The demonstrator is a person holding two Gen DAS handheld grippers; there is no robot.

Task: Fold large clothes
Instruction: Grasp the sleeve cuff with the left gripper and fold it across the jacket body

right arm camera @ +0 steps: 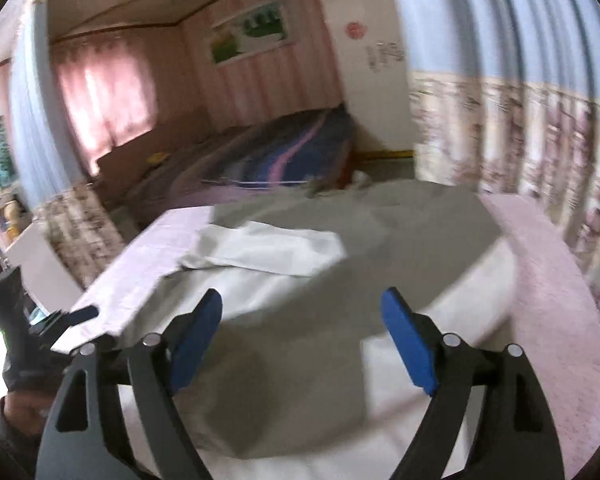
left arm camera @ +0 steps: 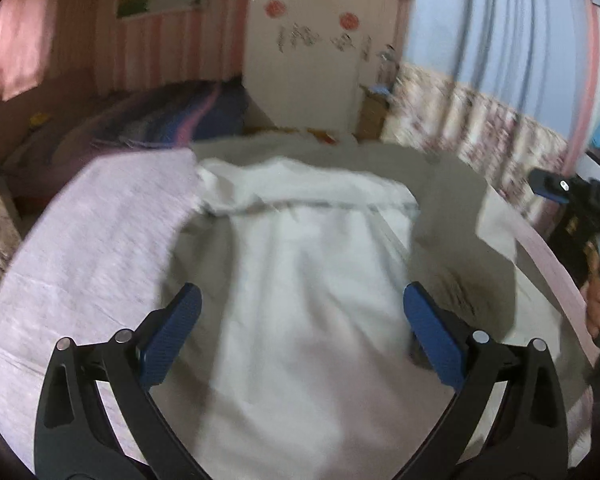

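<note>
A large white garment [left arm camera: 300,264] lies spread on a grey sheet [left arm camera: 452,184] over the work surface, with a folded band across its far end. My left gripper [left arm camera: 302,312] is open and empty, hovering just above the garment's middle. In the right wrist view the same garment [right arm camera: 268,252] lies ahead and to the left, with another white part near the bottom [right arm camera: 380,412]. My right gripper [right arm camera: 302,320] is open and empty above the grey sheet [right arm camera: 400,232]. The right gripper's body shows at the left view's right edge [left arm camera: 572,196].
A pink cloth [left arm camera: 84,240] covers the surface's left side and rims its right edge [right arm camera: 548,280]. A striped bed [right arm camera: 276,152] stands beyond. A floral and blue curtain [left arm camera: 500,80] hangs at right, a white wardrobe [left arm camera: 304,72] behind.
</note>
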